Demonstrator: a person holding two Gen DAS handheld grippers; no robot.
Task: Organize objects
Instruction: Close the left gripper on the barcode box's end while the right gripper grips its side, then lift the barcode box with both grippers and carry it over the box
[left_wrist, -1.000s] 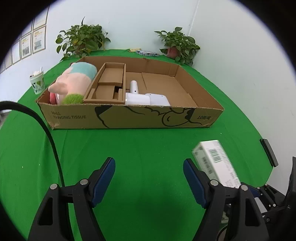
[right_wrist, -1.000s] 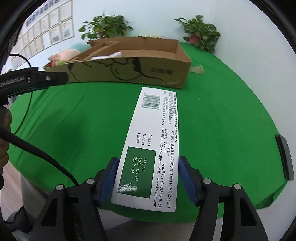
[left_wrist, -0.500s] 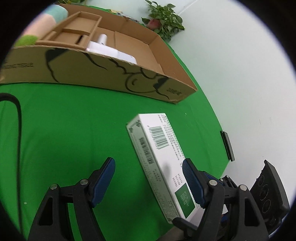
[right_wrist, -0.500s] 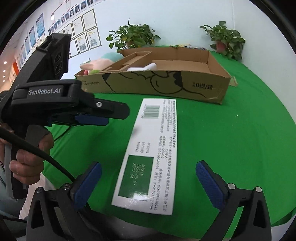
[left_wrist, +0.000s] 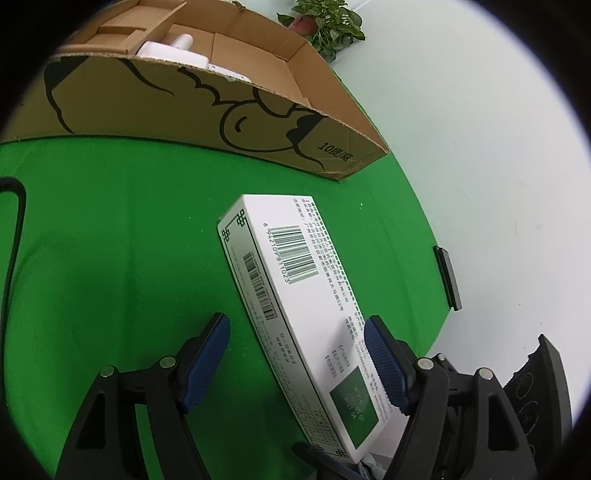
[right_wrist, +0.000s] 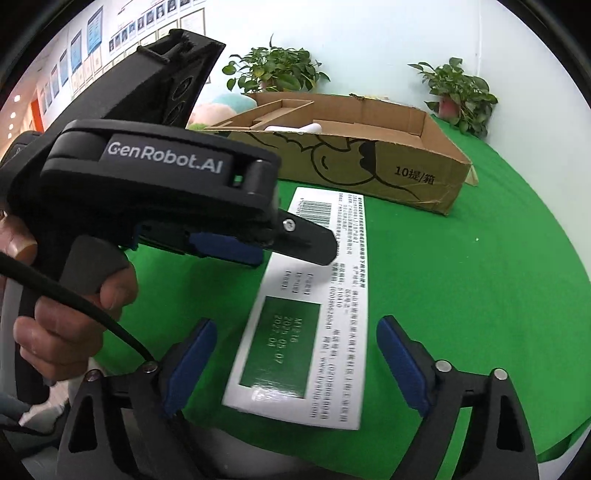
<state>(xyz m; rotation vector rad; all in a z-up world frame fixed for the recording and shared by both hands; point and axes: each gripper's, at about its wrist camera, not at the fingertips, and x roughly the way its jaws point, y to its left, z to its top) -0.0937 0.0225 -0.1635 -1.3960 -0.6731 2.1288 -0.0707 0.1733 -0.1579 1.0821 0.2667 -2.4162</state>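
While the long white carton (right_wrist: 310, 314) lies flat near the front edge of the green surface (right_wrist: 480, 295), just short of the cardboard tray, both hand-held grippers stand open around it.

It looks a light, stiff paperboard box with smooth printed faces, likely to slip or dent if pinched hard, so I'd take it across its narrow width near the middle. The right hand-held gripper (right_wrist: 295, 363) straddles the green-labelled end; its jaws have just been narrowing, pads clear of the sides. The left hand-held gripper (left_wrist: 297, 360) comes at it aslant, box between its jaws, one pad over the top face, nothing clamped. Beyond, the cardboard tray (right_wrist: 369, 166) holds a white appliance (left_wrist: 173, 50) and a plush toy (right_wrist: 218, 107); potted plants (right_wrist: 275, 74) stand against the pale wall.
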